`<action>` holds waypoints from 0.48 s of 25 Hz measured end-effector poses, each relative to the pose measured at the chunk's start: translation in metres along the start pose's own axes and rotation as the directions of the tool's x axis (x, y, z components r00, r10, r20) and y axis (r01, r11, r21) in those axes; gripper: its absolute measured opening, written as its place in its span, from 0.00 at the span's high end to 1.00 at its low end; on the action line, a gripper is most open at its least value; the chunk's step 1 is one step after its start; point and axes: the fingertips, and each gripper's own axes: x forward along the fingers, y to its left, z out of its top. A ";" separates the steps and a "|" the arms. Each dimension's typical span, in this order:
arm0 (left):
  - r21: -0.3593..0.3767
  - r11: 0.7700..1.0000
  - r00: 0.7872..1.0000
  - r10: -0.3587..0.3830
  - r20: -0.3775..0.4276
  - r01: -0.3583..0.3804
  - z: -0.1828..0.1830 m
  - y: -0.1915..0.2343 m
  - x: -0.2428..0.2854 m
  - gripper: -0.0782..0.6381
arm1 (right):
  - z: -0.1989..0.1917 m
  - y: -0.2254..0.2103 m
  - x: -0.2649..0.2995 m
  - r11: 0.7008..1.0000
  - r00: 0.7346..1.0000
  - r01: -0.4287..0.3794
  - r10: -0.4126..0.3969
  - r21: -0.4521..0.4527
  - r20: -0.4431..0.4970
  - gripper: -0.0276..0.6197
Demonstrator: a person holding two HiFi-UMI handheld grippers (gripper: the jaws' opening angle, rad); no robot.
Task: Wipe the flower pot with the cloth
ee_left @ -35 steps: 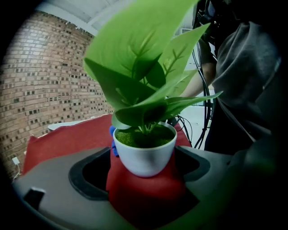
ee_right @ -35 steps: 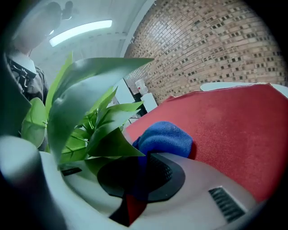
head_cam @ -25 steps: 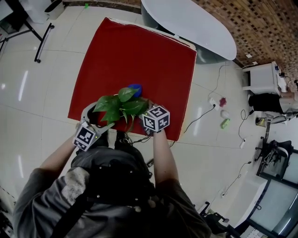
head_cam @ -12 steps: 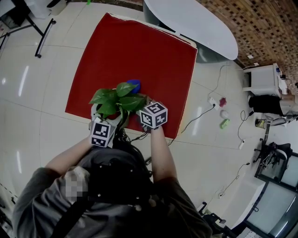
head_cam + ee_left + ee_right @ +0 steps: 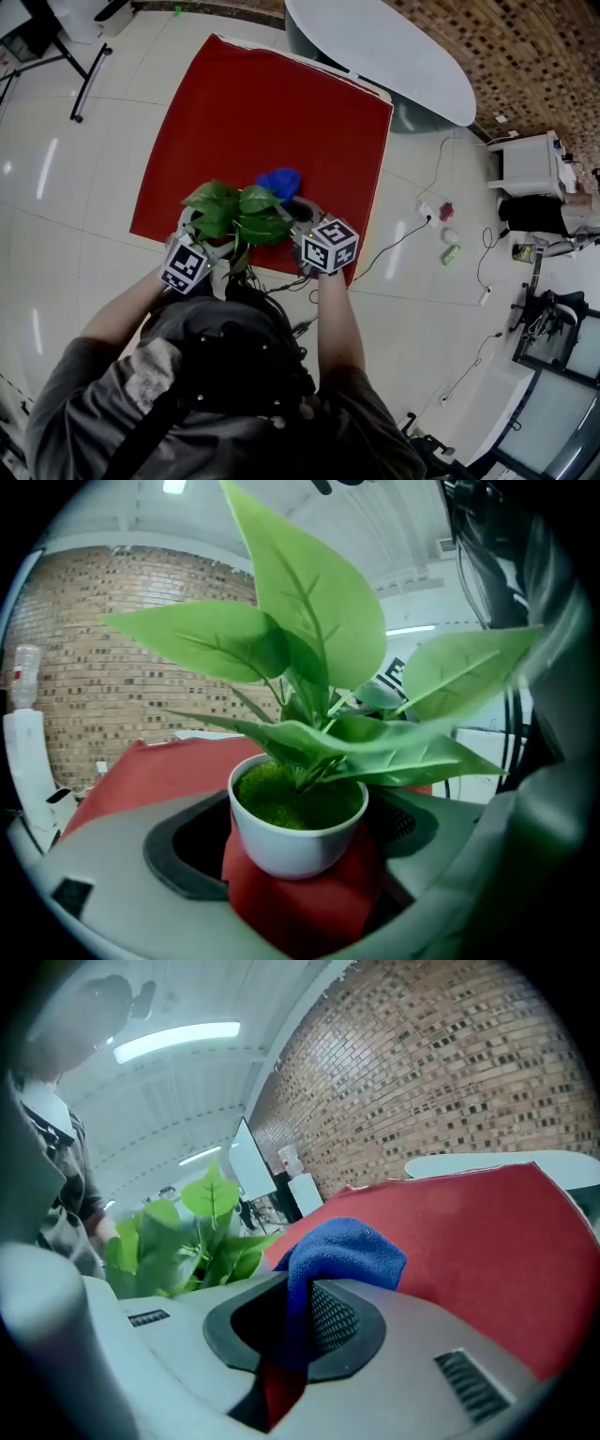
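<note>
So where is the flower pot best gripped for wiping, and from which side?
Low on the rounded white wall of the flower pot, coming in level from the side, under the leaves. They spread wide over the rim, so an approach from above looks blocked. The left gripper holds it that way, which likely leaves the rim free for the cloth in the right gripper.

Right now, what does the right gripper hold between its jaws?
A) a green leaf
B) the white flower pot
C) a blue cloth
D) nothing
C: the right gripper is shut on the blue cloth; the flower pot sits in the left gripper.
</note>
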 end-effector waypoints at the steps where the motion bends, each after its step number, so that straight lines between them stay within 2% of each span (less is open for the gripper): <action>1: 0.015 0.998 0.998 -0.058 -0.002 0.058 0.000 -0.001 0.001 0.23 | 0.006 -0.001 -0.006 1.000 1.000 -0.018 0.018 -0.004 0.003 0.86; 3: 0.034 0.985 0.985 -0.171 -0.012 0.172 0.000 -0.003 0.004 0.23 | 0.014 -0.003 -0.012 0.997 0.997 -0.071 0.071 -0.007 -0.009 0.86; 6: 0.062 0.948 0.949 -0.312 -0.041 0.314 0.001 -0.004 0.008 0.23 | 0.019 -0.001 -0.005 0.987 0.985 -0.160 0.160 -0.006 -0.059 0.86; 9: 0.088 0.913 0.917 -0.393 -0.073 0.399 0.000 -0.003 0.014 0.23 | 0.014 0.000 0.013 0.975 0.970 -0.220 0.218 -0.006 -0.111 0.86; 12: 0.095 0.894 0.898 -0.431 -0.087 0.439 0.000 -0.004 0.020 0.23 | 0.007 0.000 0.028 0.966 0.954 -0.259 0.254 -0.006 -0.161 0.86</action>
